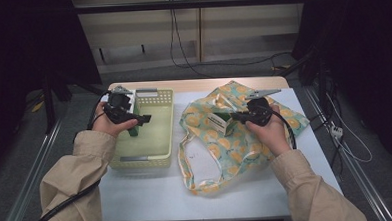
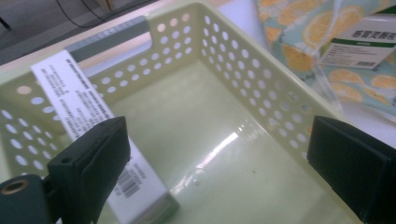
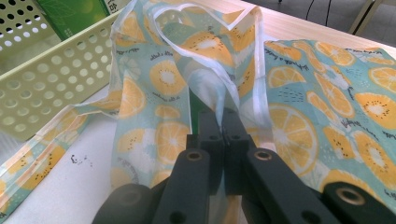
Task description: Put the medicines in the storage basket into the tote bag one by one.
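The fabric bag (image 1: 235, 139), orange-slice print, lies crumpled on the bench (image 1: 153, 197) right of centre, w/ a white-and-green box (image 1: 223, 123) poking out of its mouth. The right tongs (image 3: 223, 122) are clamped together on a fold of the bag's rim, lifting it so the mouth stays open. To the left sits the pale green basket (image 1: 165, 123), perforated walls, grey handle strips. Inside it one box (image 2: 93, 135) w/ a white printed face and barcode leans on the wall, a green side showing from above. The left tongs (image 2: 224, 154) stand wide apart, hovering over the basket floor just beside that box, nothing between the pads.

Step in hand, as I read it: moving boxes between bag and basket; which way isn't certain from here. To do it well: keep the right clamp steady and raised so the mouth doesn't sag, square the left pads across the box's narrow sides, not the corner, and close fully before lifting clear of the basket wall.
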### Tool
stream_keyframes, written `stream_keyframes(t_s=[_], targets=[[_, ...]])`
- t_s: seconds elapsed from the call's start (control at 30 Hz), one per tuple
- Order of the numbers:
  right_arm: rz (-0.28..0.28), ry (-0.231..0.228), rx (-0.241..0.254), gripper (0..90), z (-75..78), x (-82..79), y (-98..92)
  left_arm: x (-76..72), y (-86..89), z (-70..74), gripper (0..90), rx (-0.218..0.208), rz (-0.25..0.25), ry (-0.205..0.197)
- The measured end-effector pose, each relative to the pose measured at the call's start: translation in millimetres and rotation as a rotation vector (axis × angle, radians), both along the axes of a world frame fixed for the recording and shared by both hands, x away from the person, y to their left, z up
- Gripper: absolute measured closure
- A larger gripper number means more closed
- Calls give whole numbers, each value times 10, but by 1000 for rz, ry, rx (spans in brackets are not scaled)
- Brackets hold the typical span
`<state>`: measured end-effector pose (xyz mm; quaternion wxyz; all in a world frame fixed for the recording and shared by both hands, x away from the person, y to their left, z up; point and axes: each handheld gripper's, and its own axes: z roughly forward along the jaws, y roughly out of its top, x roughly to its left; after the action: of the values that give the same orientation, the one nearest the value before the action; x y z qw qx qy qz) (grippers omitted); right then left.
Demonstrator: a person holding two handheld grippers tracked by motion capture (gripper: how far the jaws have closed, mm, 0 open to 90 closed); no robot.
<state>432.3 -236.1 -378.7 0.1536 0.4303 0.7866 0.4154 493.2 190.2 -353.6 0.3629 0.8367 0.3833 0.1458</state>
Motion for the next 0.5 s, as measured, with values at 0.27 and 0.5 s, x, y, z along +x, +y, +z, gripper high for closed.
stream_keyframes(t_s=[0.27,0.5], targets=[[3,1,4,896,-1,6,-7,125,120,-151,55,34,82,17],[3,2,3,896,-6,13,-21,186,154,-341,138,68,164,36]])
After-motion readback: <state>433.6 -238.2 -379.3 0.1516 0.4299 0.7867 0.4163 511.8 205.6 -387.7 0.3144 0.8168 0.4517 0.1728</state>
